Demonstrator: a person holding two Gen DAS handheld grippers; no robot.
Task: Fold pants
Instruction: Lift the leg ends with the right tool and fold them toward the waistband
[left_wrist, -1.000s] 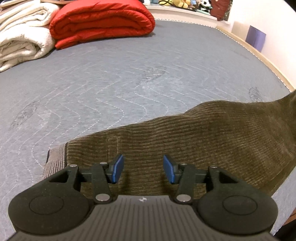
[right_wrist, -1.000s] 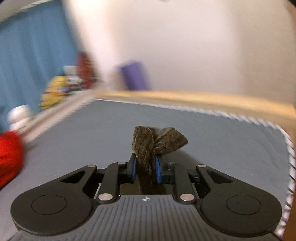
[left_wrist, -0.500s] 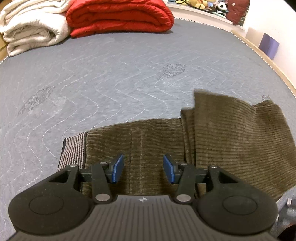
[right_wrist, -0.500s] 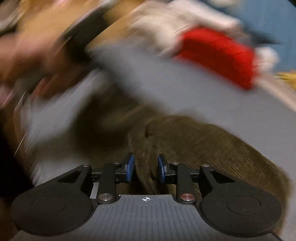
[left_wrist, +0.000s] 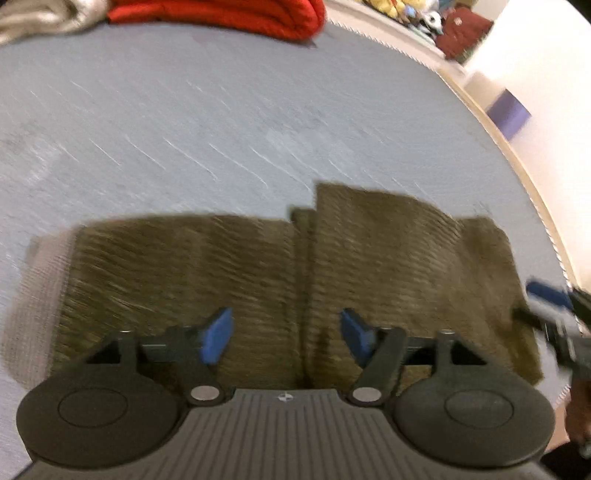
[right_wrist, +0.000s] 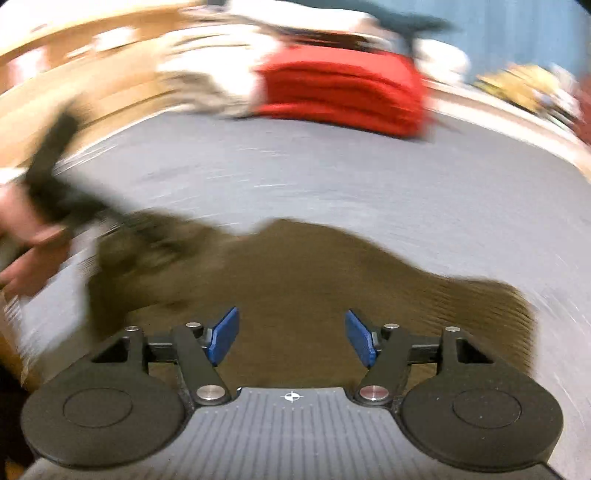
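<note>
Olive-brown corduroy pants (left_wrist: 258, 266) lie flat on the grey quilted bed (left_wrist: 221, 122), their leg end doubled over onto the right half and a lighter ribbed waistband (left_wrist: 35, 302) at the left. My left gripper (left_wrist: 284, 336) hovers over the pants' near edge, jaws opening, nothing between the blue pads. In the right wrist view the pants (right_wrist: 332, 280) spread below my right gripper (right_wrist: 291, 339), whose jaws are opening off the cloth. The right gripper (left_wrist: 554, 310) also shows at the right edge of the left wrist view. The picture is blurred by motion.
A folded red quilt (left_wrist: 221, 14) and a pale blanket (left_wrist: 40, 18) lie at the far side of the bed. A wooden bed edge (left_wrist: 517, 155) runs along the right, with a purple box (left_wrist: 509, 110) beyond. A hand on the left gripper (right_wrist: 33, 229) shows at the left.
The right gripper carried the leg end over onto the pants and let it go, its jaws now wide apart. The left gripper's jaws have widened too, and its view tilted down.
</note>
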